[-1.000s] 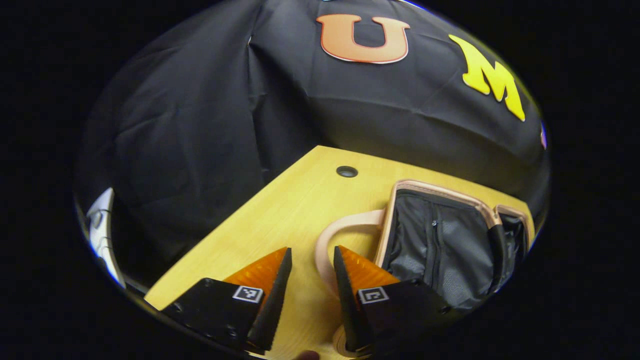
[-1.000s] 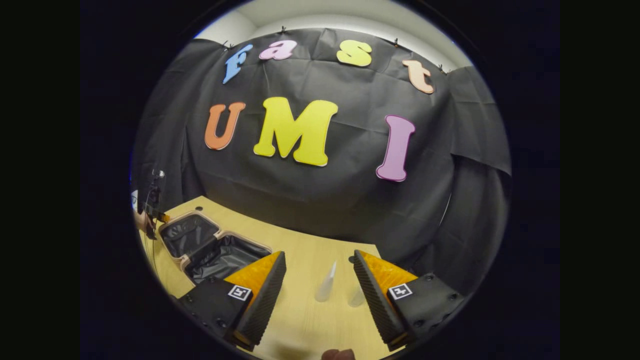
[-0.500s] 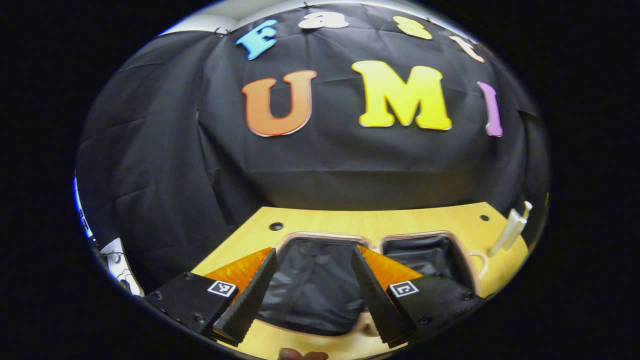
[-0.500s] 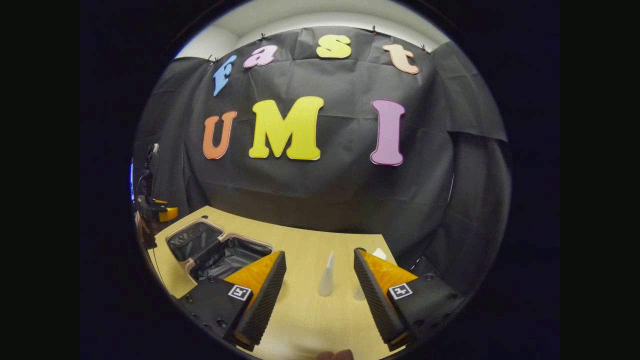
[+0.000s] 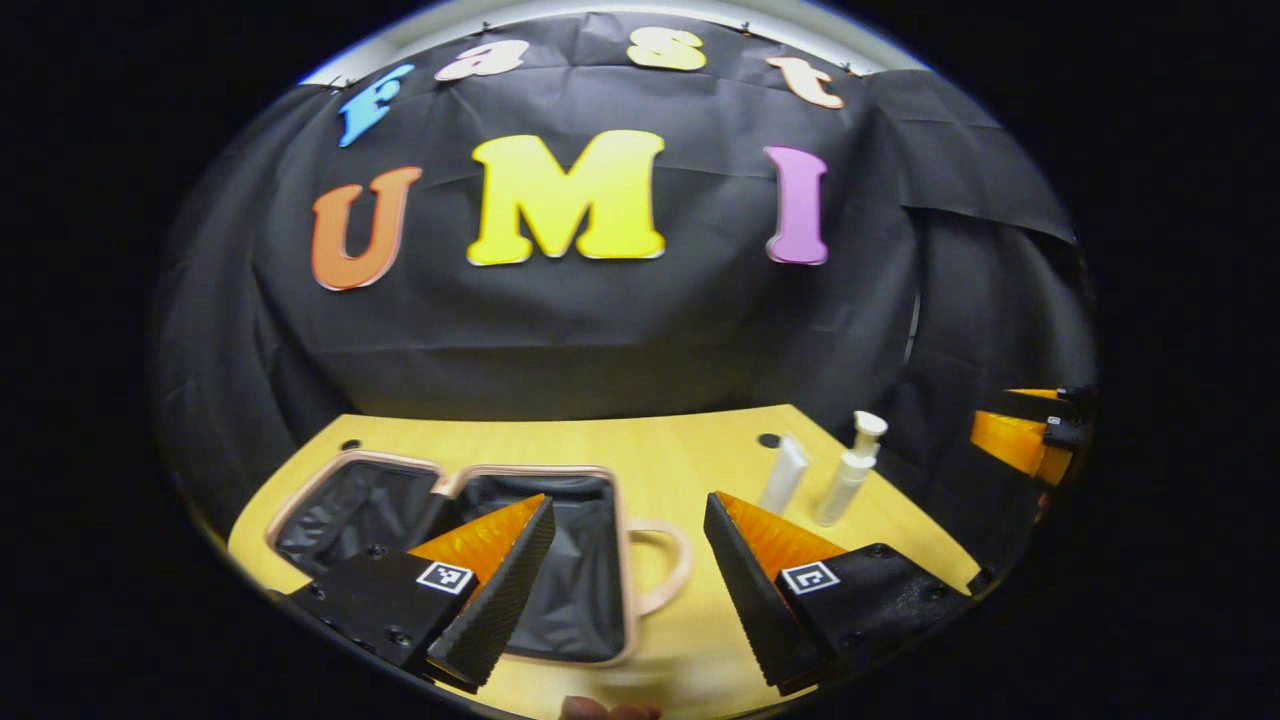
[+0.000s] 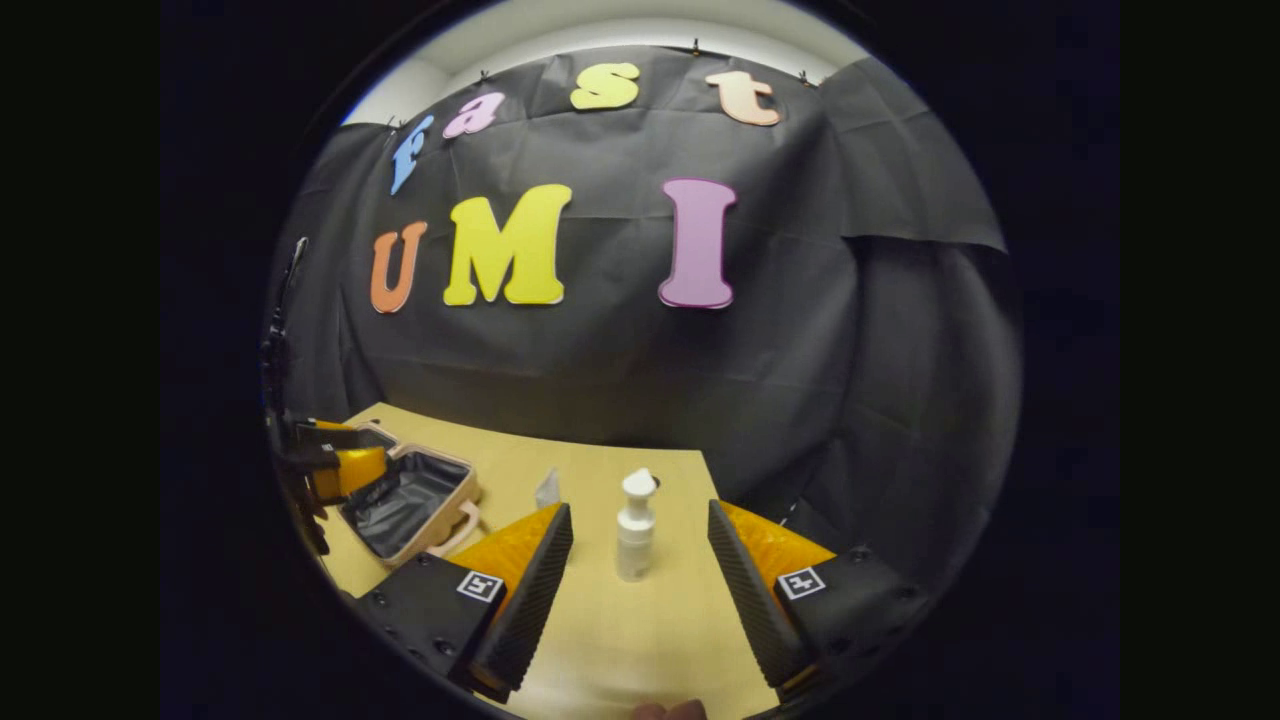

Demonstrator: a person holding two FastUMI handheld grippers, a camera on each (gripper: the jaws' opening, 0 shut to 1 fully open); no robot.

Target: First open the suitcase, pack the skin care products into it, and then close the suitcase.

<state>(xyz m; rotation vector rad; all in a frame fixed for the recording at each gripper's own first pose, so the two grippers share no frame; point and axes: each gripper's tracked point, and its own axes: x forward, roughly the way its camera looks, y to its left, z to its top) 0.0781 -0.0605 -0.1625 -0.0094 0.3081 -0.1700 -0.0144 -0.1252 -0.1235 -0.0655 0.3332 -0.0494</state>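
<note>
Both cameras have swung rightward since a second ago, and the pump bottle (image 6: 635,528) now stands centred ahead of the right gripper (image 6: 632,570), whose jaws are spread with nothing between them. The yellow wooden table (image 5: 690,460) meets the black cloth wall. The suitcase (image 5: 600,560) lies open at its left end beneath the left gripper (image 5: 625,560), also spread and empty. Just beside the bottle stands what seems a white tube (image 5: 785,473).

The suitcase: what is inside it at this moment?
The open suitcase shows black lining in both halves, with no skin care product visible there. The left gripper's fingers cover part of the interior, so that part cannot be checked. The pump bottle and tube stand on the table.
</note>
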